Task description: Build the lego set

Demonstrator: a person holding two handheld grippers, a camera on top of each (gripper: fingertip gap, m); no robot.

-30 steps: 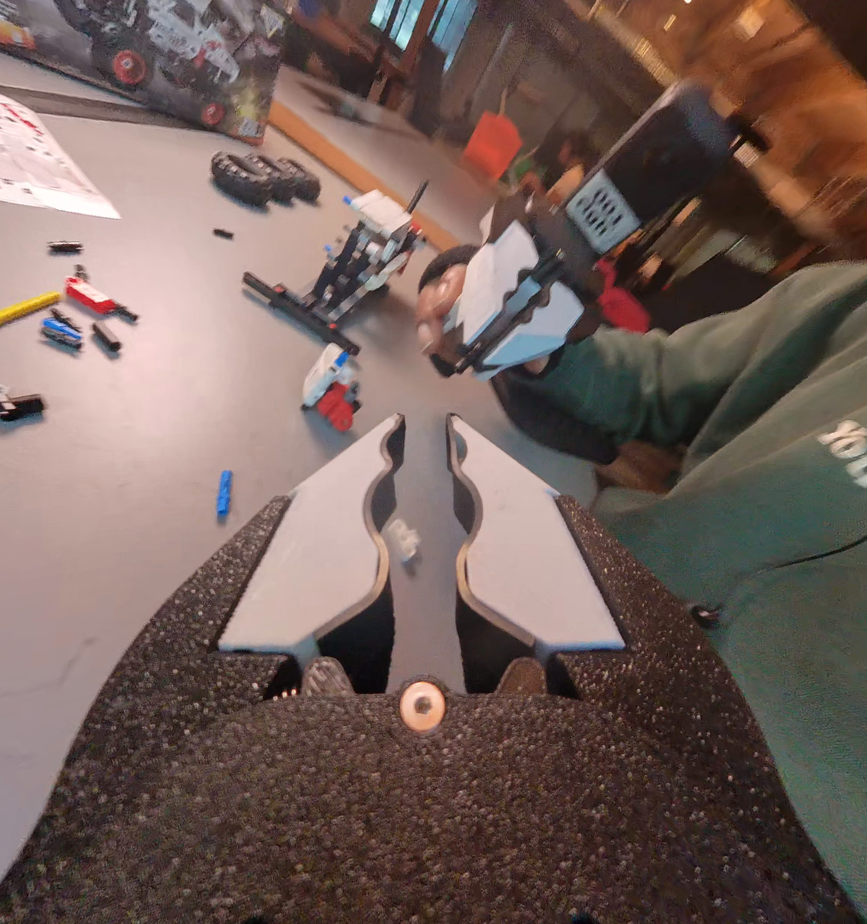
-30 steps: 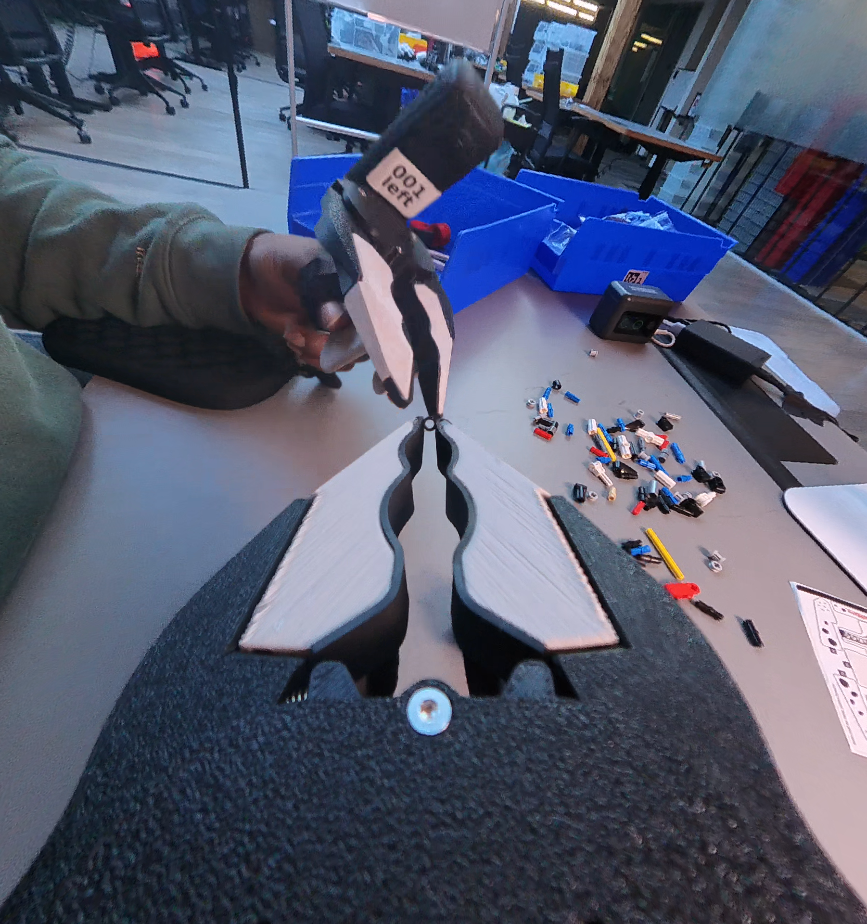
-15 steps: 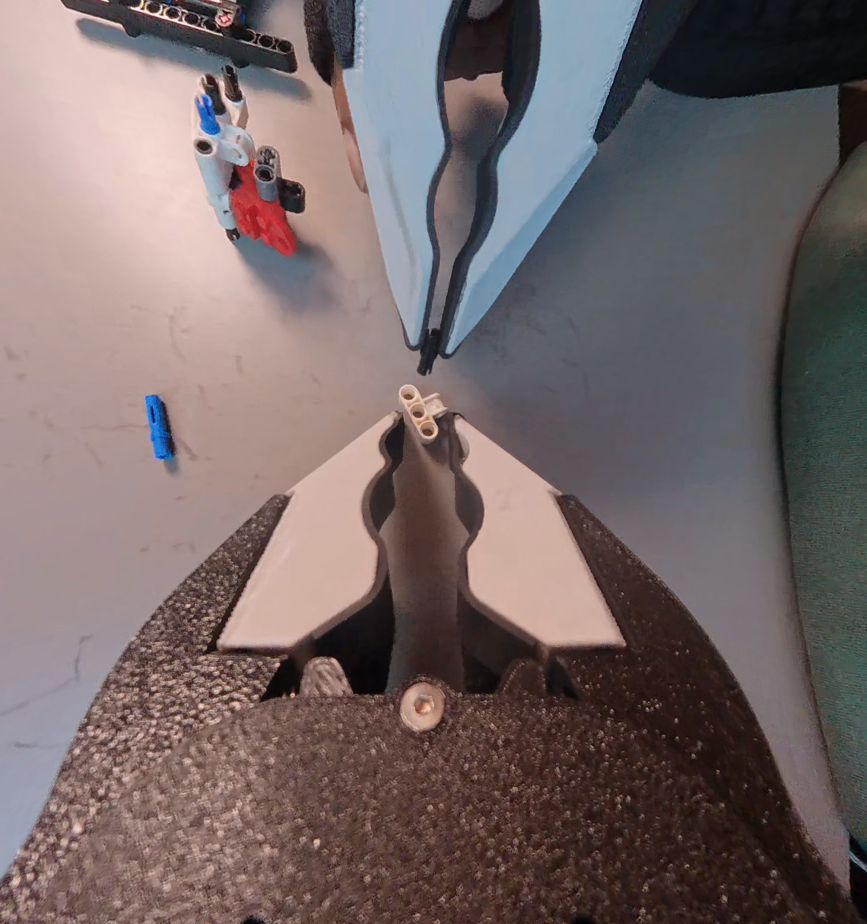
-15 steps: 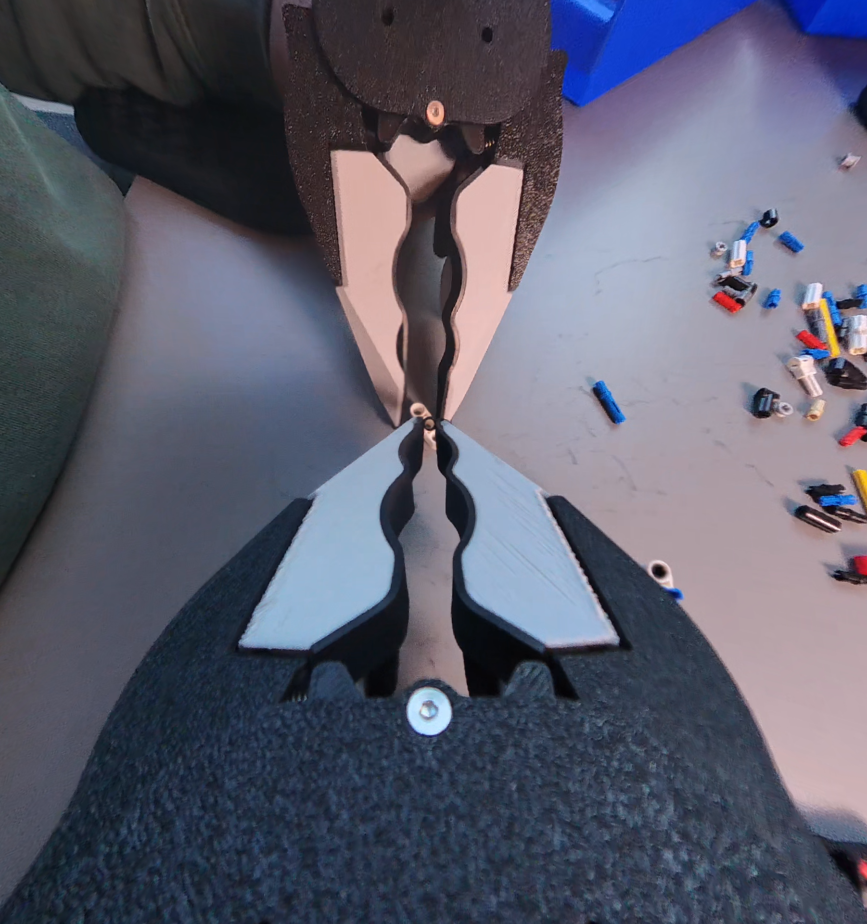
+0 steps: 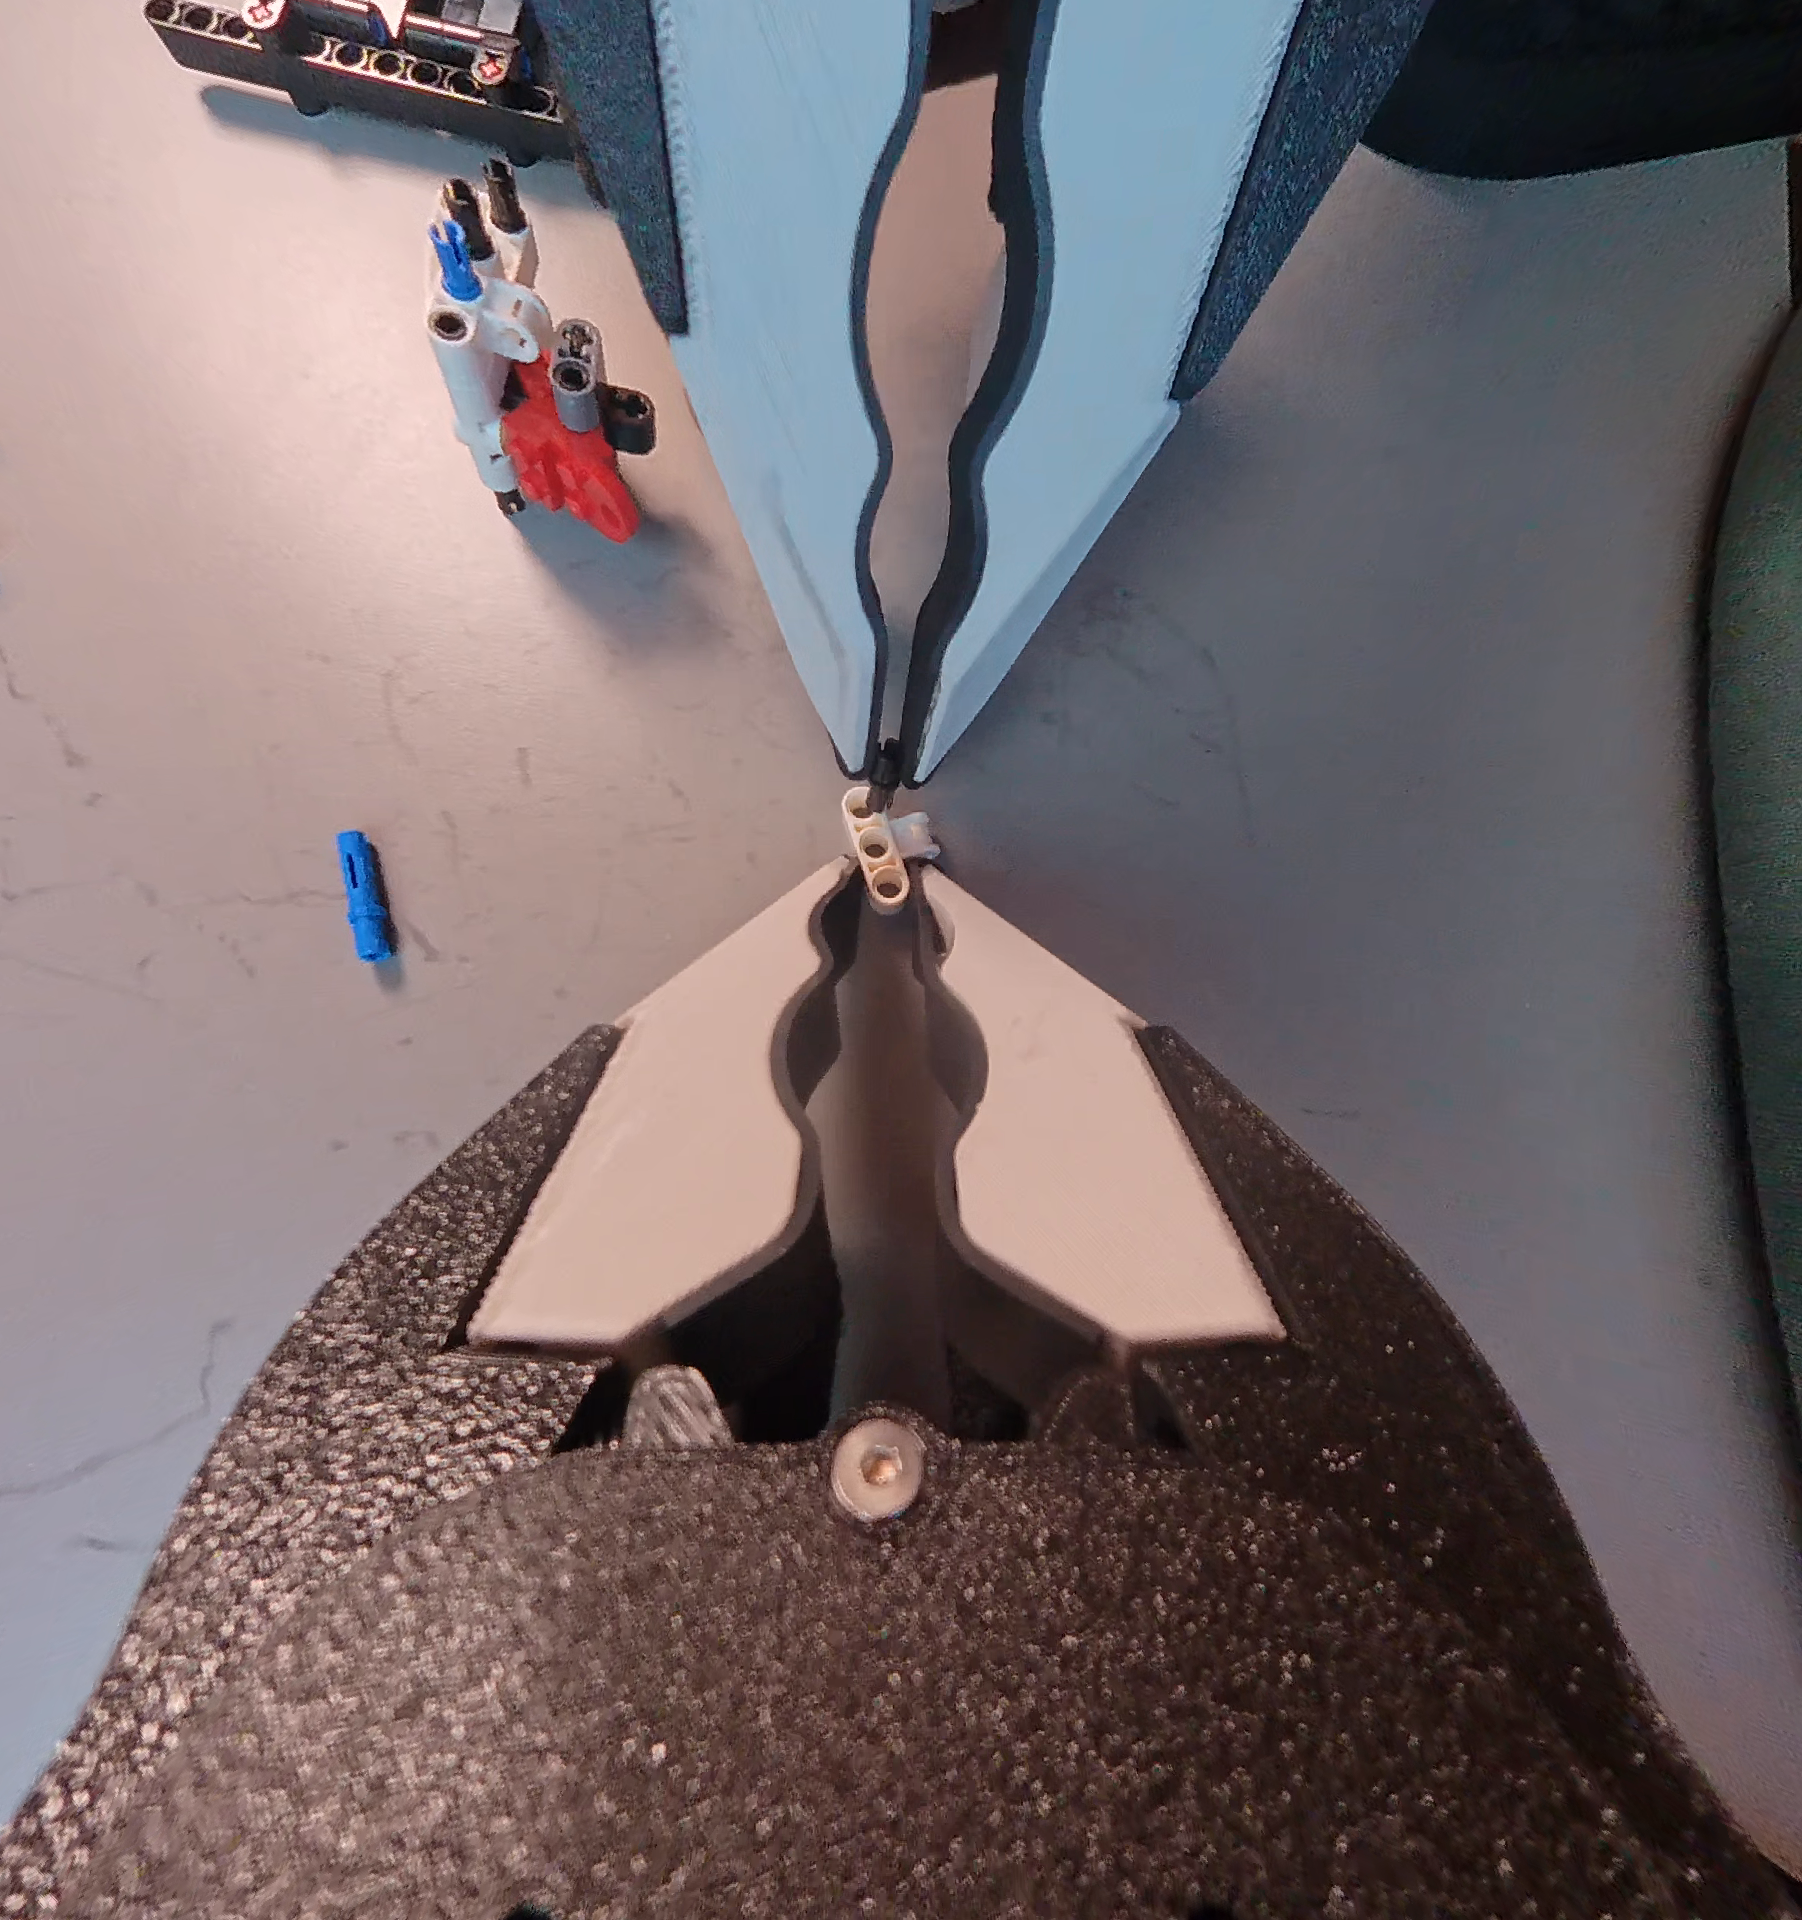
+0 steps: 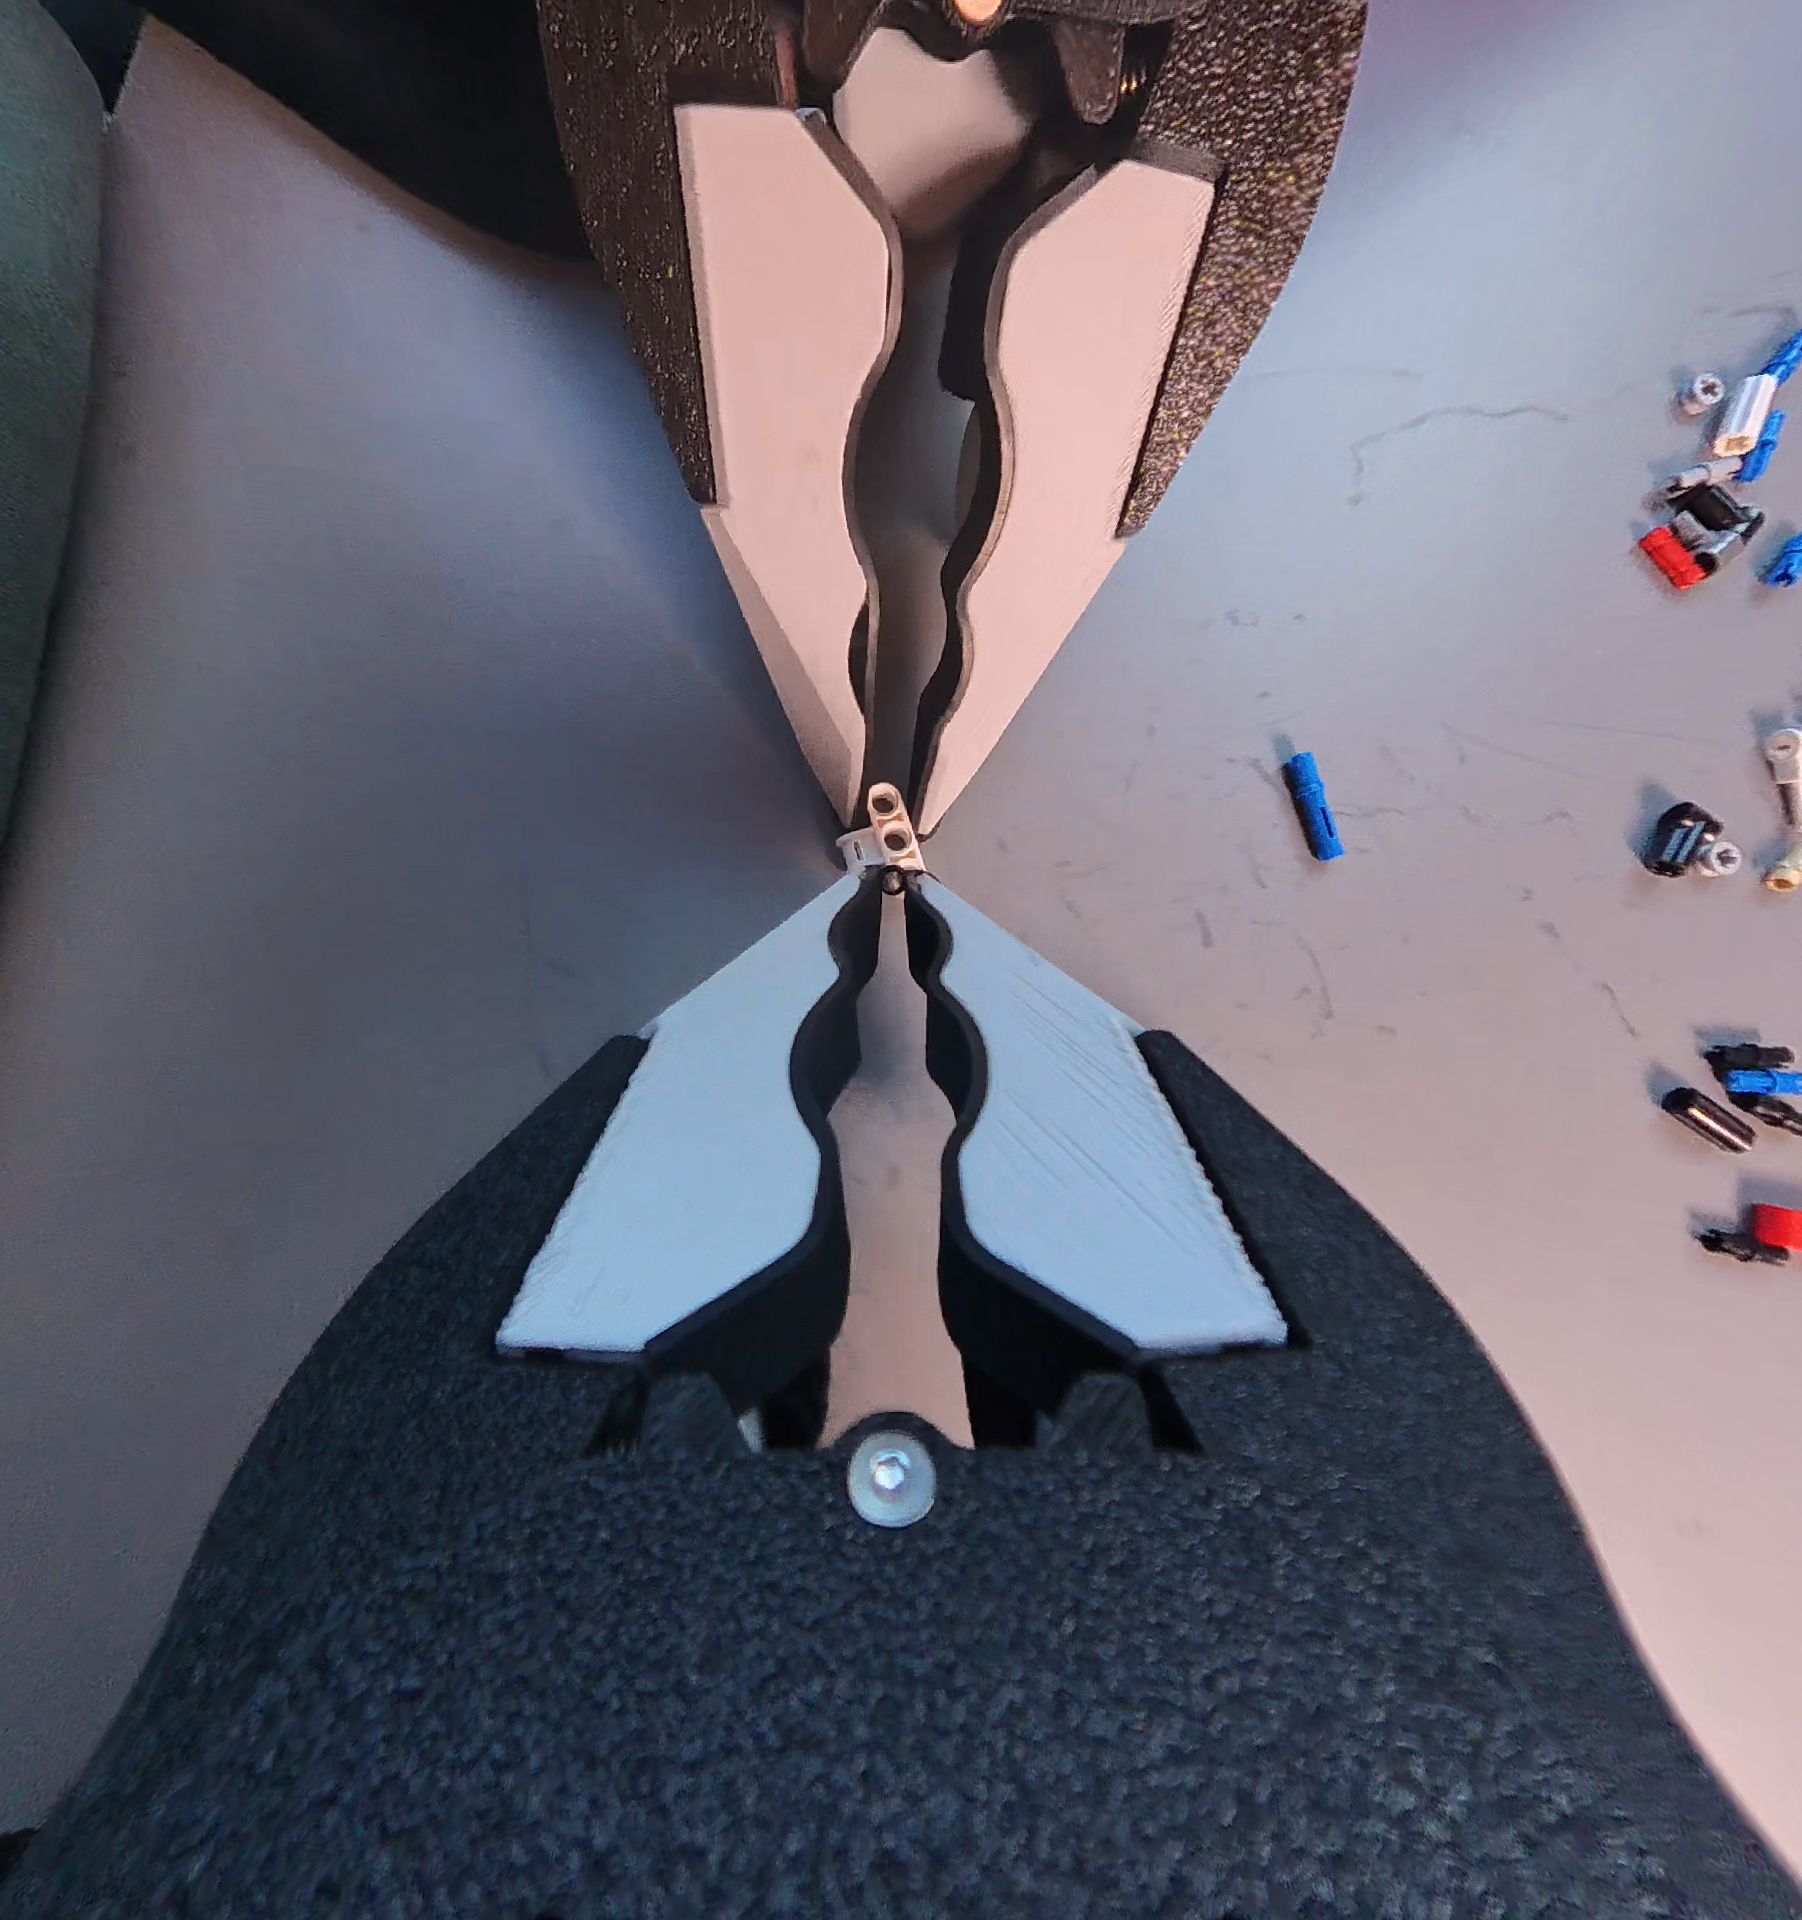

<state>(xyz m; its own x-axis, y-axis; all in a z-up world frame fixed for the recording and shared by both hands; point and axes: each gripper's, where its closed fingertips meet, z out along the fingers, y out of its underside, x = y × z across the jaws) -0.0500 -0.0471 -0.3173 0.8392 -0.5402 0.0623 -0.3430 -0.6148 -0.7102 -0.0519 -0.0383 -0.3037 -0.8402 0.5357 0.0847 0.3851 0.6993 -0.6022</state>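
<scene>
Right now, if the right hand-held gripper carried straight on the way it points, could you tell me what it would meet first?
The right hand-held gripper, shut on a small black pin, would first meet the white three-hole beam held by the left hand-held gripper. The pin tip seems to be at the beam's end hole already, though depth is unclear.

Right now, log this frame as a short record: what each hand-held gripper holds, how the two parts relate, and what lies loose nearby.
left hand-held gripper: shut on white beam
right hand-held gripper: shut on black pin
relation: pin tip at the beam's end hole, tip to tip above the table; seating cannot be told
nearest loose part: blue pin
also on table: red and white subassembly, scattered small parts
</scene>
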